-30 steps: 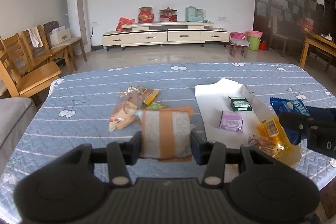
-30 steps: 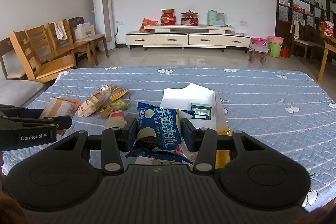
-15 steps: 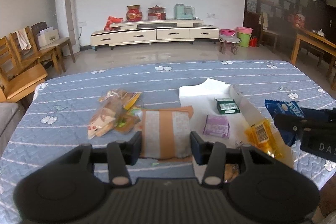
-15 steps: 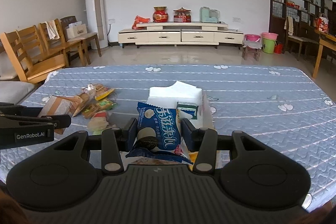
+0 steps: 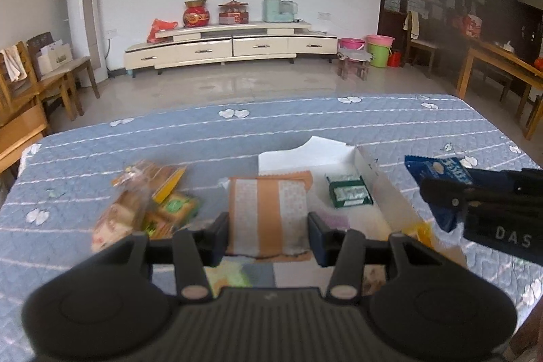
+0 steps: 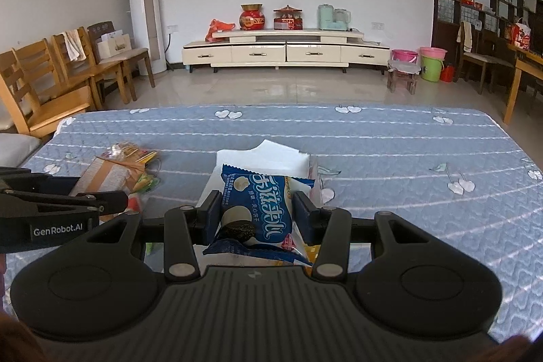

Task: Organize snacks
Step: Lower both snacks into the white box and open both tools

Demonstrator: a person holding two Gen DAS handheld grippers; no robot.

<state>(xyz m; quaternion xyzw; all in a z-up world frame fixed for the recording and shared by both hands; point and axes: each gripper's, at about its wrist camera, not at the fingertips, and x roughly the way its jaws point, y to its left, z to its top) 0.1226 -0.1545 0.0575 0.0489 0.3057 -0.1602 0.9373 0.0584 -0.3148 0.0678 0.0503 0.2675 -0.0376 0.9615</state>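
Note:
My left gripper (image 5: 268,231) is shut on an orange-and-white striped snack packet (image 5: 268,212) and holds it above the table, at the left edge of the white box (image 5: 380,182). My right gripper (image 6: 256,217) is shut on a blue cookie packet (image 6: 261,206) and holds it over the white box (image 6: 268,158). The blue packet also shows at the right of the left wrist view (image 5: 437,172). A green packet (image 5: 349,192) lies in the box. A pile of loose snacks (image 5: 146,202) lies on the table left of the box.
The table has a blue quilted cover (image 6: 407,151). Wooden chairs (image 6: 51,80) stand to the left, a low white cabinet (image 6: 285,51) at the far wall, and a wooden table (image 5: 502,67) at the right.
My left gripper has moved right with the striped packet, up to the box's left edge. My right gripper has come forward a little with the blue packet over the box.

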